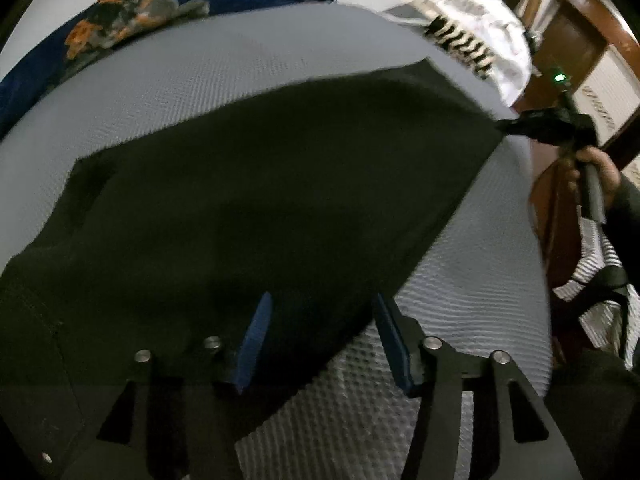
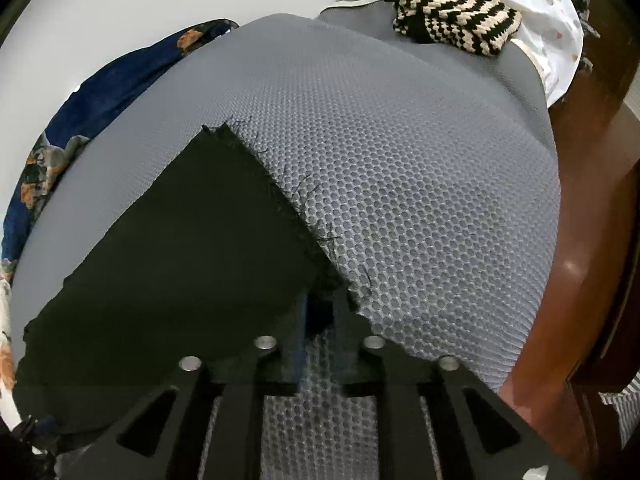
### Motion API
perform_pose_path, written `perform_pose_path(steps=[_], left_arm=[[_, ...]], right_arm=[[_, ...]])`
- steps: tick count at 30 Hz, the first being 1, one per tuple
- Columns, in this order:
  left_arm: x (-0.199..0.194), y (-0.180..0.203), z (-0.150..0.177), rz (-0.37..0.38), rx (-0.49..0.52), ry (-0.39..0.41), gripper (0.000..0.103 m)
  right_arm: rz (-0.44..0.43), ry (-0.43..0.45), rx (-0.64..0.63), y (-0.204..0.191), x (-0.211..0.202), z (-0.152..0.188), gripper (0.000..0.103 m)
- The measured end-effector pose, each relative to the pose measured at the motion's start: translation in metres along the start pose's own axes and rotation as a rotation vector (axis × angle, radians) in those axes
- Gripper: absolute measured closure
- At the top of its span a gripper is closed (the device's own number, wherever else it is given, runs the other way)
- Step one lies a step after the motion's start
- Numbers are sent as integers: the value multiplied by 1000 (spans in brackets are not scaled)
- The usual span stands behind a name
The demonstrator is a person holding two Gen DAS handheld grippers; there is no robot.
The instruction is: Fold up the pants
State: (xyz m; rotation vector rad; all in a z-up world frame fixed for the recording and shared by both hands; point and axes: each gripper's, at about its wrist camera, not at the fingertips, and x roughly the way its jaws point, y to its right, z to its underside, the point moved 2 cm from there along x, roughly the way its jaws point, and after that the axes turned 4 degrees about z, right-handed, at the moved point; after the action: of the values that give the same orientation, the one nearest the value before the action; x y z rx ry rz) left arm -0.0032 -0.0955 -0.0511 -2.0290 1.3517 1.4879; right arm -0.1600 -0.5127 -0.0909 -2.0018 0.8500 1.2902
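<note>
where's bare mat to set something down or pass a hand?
Free: grey mat between the black pants' frayed hem and the striped knit; also the strip between pants and blue floral fabric. Crowded: the far corner, knit against white cloth.

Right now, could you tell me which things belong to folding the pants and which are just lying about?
Job:
black pants
grey mat
left hand-held gripper
right hand-held gripper

Lying about:
striped knit piece
blue floral cloth
white cloth
</note>
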Motion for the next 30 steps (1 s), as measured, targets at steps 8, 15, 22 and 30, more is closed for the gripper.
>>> perform_pose_path(steps=[8,15,22,30], left_arm=[[-41,-32,-13,-58,-112,184,36],[-49,-81,-16,-146,-324,259,36],[-46,-95,-15,-204,-421,243,36],[-37,-98,-25,-216,-439,209,36]], right_arm=[[-191,64,-132,-31,-17,-51,78],[-363,5,-288,-90,15,-101,78],[-307,-46,-370,-104,49,-127,78],[-359,-108,-406,-105,74,-129,78]])
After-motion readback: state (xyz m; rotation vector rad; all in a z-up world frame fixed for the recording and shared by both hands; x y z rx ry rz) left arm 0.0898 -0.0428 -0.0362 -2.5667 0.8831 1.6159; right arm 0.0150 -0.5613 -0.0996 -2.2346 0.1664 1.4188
